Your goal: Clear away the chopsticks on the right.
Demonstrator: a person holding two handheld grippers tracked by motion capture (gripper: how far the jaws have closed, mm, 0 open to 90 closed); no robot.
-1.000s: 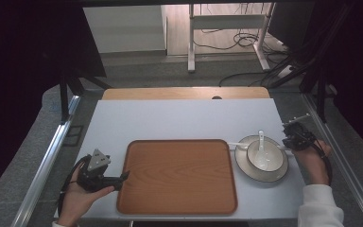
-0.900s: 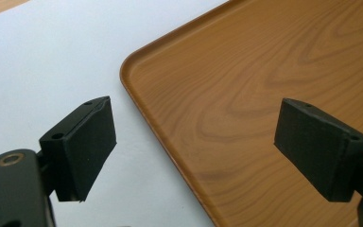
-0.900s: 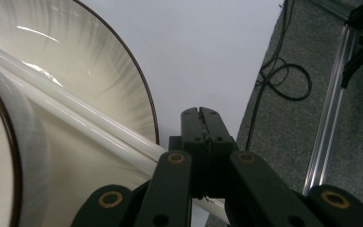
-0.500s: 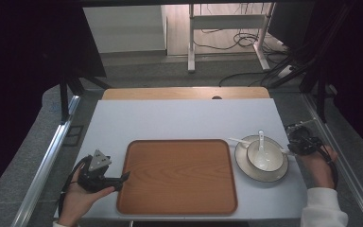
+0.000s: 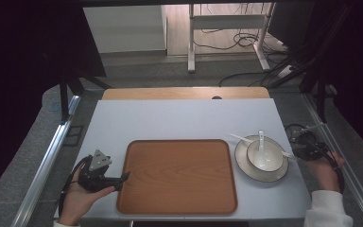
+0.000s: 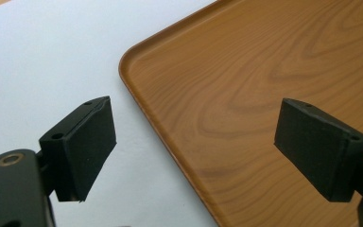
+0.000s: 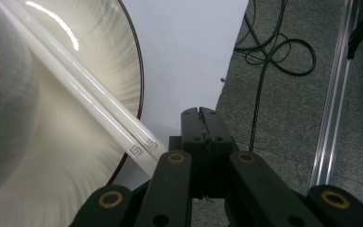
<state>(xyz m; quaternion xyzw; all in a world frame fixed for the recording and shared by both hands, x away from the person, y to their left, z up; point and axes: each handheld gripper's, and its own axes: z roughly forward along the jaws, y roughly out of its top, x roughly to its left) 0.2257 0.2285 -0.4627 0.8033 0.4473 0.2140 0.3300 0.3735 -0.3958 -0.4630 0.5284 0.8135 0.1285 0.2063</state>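
Nearest to the person, at the near left, the left gripper (image 5: 118, 180) rests in the hand on the white table (image 5: 179, 118), just beside the left edge of the wooden tray (image 5: 177, 175). It is in the same place as one second ago. In the left gripper view its jaws stand wide apart, one over the table and one over the tray, with nothing between them.

At the right, the right gripper (image 5: 297, 150) has moved: a second ago it was at the far right side of the plate (image 5: 261, 174), and now it sits nearer to the person, just beside the plate's right rim. Its jaws are fully closed and hold nothing. The ends of the white chopsticks (image 7: 82, 101) lie just to the left of its tips, perhaps touching.

The plate has slid a little toward the tray. The bowl (image 5: 264, 155) with its spoon (image 5: 261, 140) stands on the plate, the chopsticks across it.

I judge that the closed gripper pushes the plate leftward, so the dishes are not yet on the tray.
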